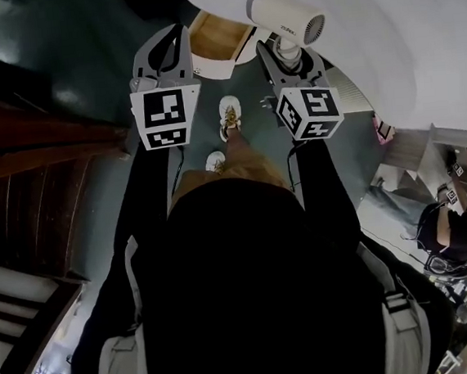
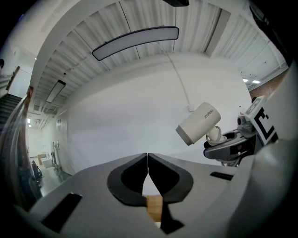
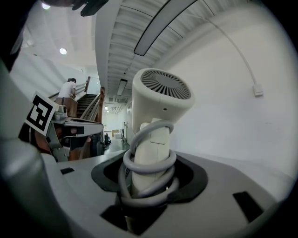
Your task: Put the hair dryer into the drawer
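- One person in a dark top looks down along two outstretched arms, each with one gripper. Two pale shoes (image 1: 228,117) stand on the dark floor (image 1: 98,63) between the arms.
- The left gripper (image 1: 168,40) is clenched on nothing. In the left gripper view its two jaws (image 2: 147,160) meet tip to tip. It points nearly level, towards the white curved wall (image 2: 139,116).
- The right gripper (image 1: 289,56) is grasping the one hair dryer (image 1: 283,14) by its handle. In the right gripper view the handle stands upright between the jaws (image 3: 150,172), which are spread wide round it.
- One grey cord (image 3: 149,162) is coiled in several loops round the handle, and the loops sit inside the grip.
- The dryer's head (image 3: 158,102) stands above the jaws, with its vented back end towards the camera. In the left gripper view the hair dryer (image 2: 198,123) is in the air, to the right of the left gripper and apart from it.
- The two grippers are held side by side with open floor between them.
- One drawer (image 1: 217,34) stands pulled out from the white rounded unit. Its wooden bottom is bare, and its white front edge is just beyond the two grippers. The dryer is just right of the drawer and not in it.
- A wooden stair (image 1: 32,144) bounds the floor on the left, well away from the drawer.
- Far off, one person (image 3: 70,90) is on the stairs.
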`<control>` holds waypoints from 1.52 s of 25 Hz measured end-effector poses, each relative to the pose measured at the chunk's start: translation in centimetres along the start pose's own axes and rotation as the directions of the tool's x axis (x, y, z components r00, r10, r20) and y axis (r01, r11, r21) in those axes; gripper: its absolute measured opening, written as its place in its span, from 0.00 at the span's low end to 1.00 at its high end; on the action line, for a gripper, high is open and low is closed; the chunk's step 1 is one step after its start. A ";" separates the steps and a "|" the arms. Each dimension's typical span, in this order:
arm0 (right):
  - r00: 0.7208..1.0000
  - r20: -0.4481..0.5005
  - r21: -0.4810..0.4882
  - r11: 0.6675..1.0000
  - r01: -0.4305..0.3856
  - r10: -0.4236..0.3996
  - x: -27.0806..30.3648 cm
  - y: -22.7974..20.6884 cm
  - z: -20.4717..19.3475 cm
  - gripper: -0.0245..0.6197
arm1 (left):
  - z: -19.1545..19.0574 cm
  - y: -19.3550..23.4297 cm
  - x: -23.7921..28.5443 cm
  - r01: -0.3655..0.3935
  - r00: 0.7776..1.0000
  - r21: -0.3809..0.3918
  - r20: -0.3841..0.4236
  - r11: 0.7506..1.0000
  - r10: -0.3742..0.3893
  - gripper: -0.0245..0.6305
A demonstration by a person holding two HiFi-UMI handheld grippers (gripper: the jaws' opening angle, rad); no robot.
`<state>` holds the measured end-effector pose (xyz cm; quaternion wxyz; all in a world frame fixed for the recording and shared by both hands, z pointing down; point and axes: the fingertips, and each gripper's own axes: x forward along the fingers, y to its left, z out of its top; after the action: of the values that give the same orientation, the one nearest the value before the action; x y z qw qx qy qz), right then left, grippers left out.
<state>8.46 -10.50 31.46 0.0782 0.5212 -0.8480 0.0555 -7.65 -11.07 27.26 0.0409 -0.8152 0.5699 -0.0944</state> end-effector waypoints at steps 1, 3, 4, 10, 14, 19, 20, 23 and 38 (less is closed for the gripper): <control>1.000 -0.002 0.000 1.000 -0.006 0.006 0.4 -0.1 -0.1 0.42 | -0.1 0.0 0.3 -0.002 1.000 0.001 -0.004 1.000 0.002 0.06; 1.000 -0.007 0.000 1.000 -0.019 0.019 1.4 -0.5 -0.3 0.42 | -0.2 0.1 1.2 -0.006 1.000 0.005 -0.007 1.000 0.006 0.07; 1.000 -0.010 0.000 1.000 -0.027 0.027 1.9 -0.7 -0.5 0.42 | -0.3 0.1 1.7 -0.009 1.000 0.009 -0.008 1.000 0.009 0.06; 0.995 -0.044 0.008 0.996 -0.088 0.088 6.5 -1.9 -2.3 0.42 | -1.2 0.8 5.0 -0.030 0.999 0.039 -0.017 0.999 0.030 0.06; 0.986 -0.083 0.007 0.990 -0.143 0.143 10.0 -2.3 -3.4 0.42 | -2.9 2.0 7.3 -0.056 0.996 0.040 -0.062 0.998 0.058 0.06; 0.968 -0.134 0.010 0.977 -0.215 0.214 13.4 -2.8 -5.1 0.42 | -4.6 2.7 10.3 -0.073 0.992 0.027 -0.101 0.997 0.076 0.07; 0.962 -0.152 0.018 0.973 -0.228 0.228 14.0 -2.8 -5.8 0.42 | -5.0 2.8 10.7 -0.077 0.990 0.027 -0.114 0.997 0.079 0.07; 0.943 -0.204 0.023 0.964 -0.265 0.264 15.8 -2.7 -7.8 0.42 | -6.2 3.4 12.0 -0.086 0.986 0.014 -0.139 0.996 0.087 0.07; 0.787 -0.488 -0.145 0.854 -0.499 0.378 19.8 0.7 -16.9 0.42 | -11.8 5.8 12.8 -0.146 0.958 -0.049 -0.257 0.988 0.129 0.06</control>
<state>0.25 -24.55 51.83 0.3227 0.2659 -0.9053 0.0749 -11.11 -24.56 39.19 -0.0530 -0.7558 0.6288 -0.1751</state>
